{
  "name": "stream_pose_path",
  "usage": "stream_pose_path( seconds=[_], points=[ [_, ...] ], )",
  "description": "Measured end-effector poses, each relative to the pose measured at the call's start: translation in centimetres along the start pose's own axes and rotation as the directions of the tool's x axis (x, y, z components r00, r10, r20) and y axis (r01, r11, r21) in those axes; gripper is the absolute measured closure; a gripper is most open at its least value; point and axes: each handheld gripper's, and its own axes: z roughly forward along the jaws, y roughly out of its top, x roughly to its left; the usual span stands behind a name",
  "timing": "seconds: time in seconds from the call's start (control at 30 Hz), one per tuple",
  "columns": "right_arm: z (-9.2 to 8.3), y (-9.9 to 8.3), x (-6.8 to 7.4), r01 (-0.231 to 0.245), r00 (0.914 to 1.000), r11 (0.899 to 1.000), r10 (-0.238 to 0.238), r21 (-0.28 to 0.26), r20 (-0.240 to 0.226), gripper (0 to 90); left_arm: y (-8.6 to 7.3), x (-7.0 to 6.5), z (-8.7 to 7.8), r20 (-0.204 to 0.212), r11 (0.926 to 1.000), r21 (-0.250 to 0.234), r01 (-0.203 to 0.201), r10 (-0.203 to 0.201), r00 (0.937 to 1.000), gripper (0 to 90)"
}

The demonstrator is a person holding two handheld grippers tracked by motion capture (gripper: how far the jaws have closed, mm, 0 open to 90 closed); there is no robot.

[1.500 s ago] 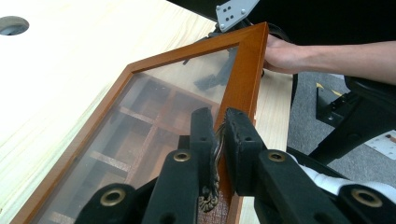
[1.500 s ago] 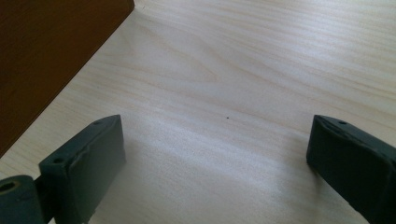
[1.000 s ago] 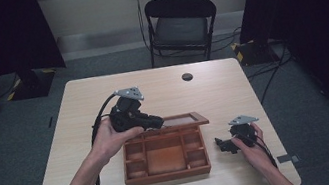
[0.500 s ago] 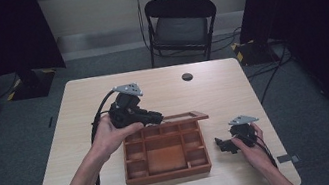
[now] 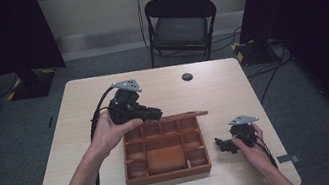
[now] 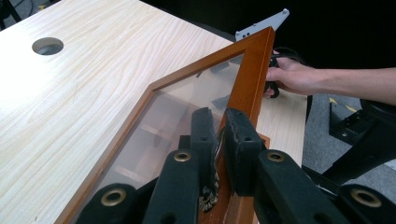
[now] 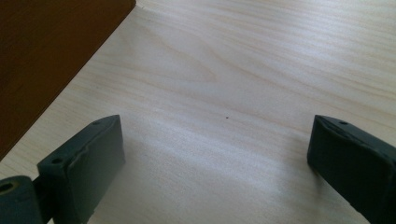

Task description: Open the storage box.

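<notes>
A brown wooden box (image 5: pixel 168 175) with several open compartments sits on the table's near middle. Its glass lid (image 5: pixel 182 116), framed in the same wood, stands raised along the box's far edge. My left gripper (image 5: pixel 155 115) is at the lid's left end, shut on the lid frame (image 6: pixel 254 70); in the left gripper view the left gripper (image 6: pixel 218 120) pinches that frame between its pads. My right gripper (image 5: pixel 222 144) lies low on the table just right of the box, open, nothing between its jaws. In the right gripper view the right gripper (image 7: pixel 217 140) faces bare tabletop, the box wall (image 7: pixel 42 51) at left.
The light wooden table (image 5: pixel 233 91) has a round cable hole (image 5: pixel 186 76) at the far middle. A black folding chair (image 5: pixel 180 24) stands behind it. Cables trail from both grippers. Free tabletop lies left of and beyond the box.
The left gripper has lifted and drawn back toward the far left, swinging the lid up from a shallow tilt to nearly upright. The right gripper has stayed put.
</notes>
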Motion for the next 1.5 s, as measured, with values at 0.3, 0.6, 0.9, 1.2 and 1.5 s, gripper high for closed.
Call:
stream_pose_path(
  seconds=[0.3, 0.6, 0.9, 1.2, 1.5],
  points=[
    [0.00, 0.00, 0.00, -0.001, 1.0000, 1.000, 0.001, 0.001, 0.000, 3.0, 0.58, 0.39, -0.16, -0.009, 1.0000, 0.001, -0.005, 0.005, 0.9999, 83.3],
    [0.00, 0.00, -0.01, 0.000, 1.0000, 1.000, 0.000, 0.000, 0.000, 2.9, 0.57, 0.58, -0.19, -0.009, 0.9998, -0.019, 0.004, -0.005, 1.0000, 83.8],
    [0.00, 0.01, -0.01, 0.000, 1.0000, 1.000, 0.000, 0.001, 0.000, 2.8, 0.76, 0.64, 0.00, -0.018, 0.9996, -0.025, 0.014, -0.014, 0.9997, 83.8],
    [0.01, 0.01, -0.01, 0.000, 1.0000, 1.000, 0.000, 0.000, 0.000, 2.8, 0.96, 0.85, -0.08, -0.022, 0.9996, -0.022, 0.017, -0.018, 0.9996, 84.0],
    [0.01, 0.00, -0.01, 0.000, 1.0000, 1.000, 0.000, 0.001, 0.000, 2.8, 0.91, 0.87, -0.11, -0.032, 0.9990, -0.045, 0.002, -0.003, 0.9995, 84.3]
  ],
)
